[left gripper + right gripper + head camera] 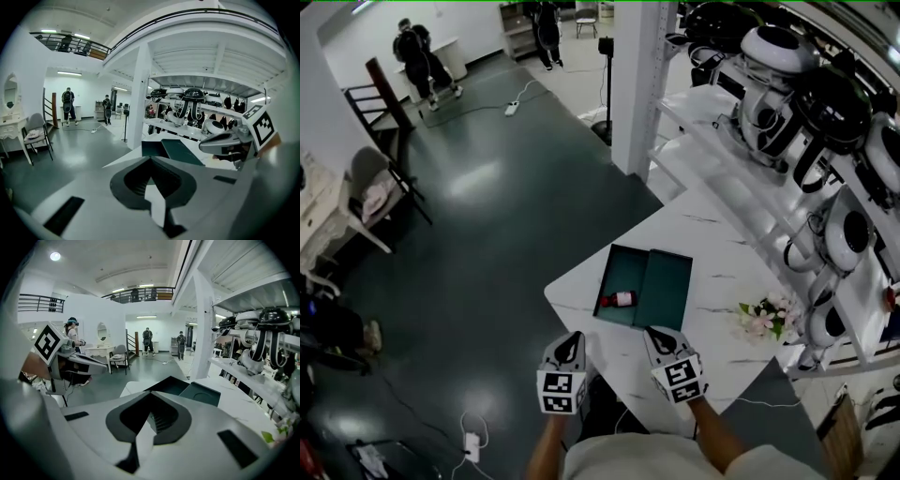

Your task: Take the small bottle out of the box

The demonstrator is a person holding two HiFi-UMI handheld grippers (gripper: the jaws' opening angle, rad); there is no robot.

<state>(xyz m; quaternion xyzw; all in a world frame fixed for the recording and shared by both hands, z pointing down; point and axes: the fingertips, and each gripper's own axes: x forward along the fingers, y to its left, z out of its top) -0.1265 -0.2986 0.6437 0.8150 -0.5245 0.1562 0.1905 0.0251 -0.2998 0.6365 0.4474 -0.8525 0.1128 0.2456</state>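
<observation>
- Left gripper [150, 158]: fingers closed tip to tip, nothing between them.
- Right gripper [149, 392]: fingers closed together too, empty.
- Both grippers are held side by side at the near edge of the white marbled surface [717, 248], left one just off the corner, right one over the edge. They're apart from each other, tips pointing toward the box.
- Neither gripper touches the box or the bottle.
- Teal box [667, 286] lies open and flat on the surface just beyond the fingers, tray half on the left, lid half on the right.
- Small bottle [619, 299] lies on its side in the tray half at its near end; dark red with a pale band.
- From both gripper views only the box walls and lid show; the bottle is hidden behind the wall.
- Bunch of pale flowers [763, 317] sits on the surface right of the box, well apart from it.
- White shelves [741, 169] with round black-and-white devices run along the right.
- White pillar [636, 84] stands beyond the surface; dark floor on the left, people [417, 58] standing far back.
</observation>
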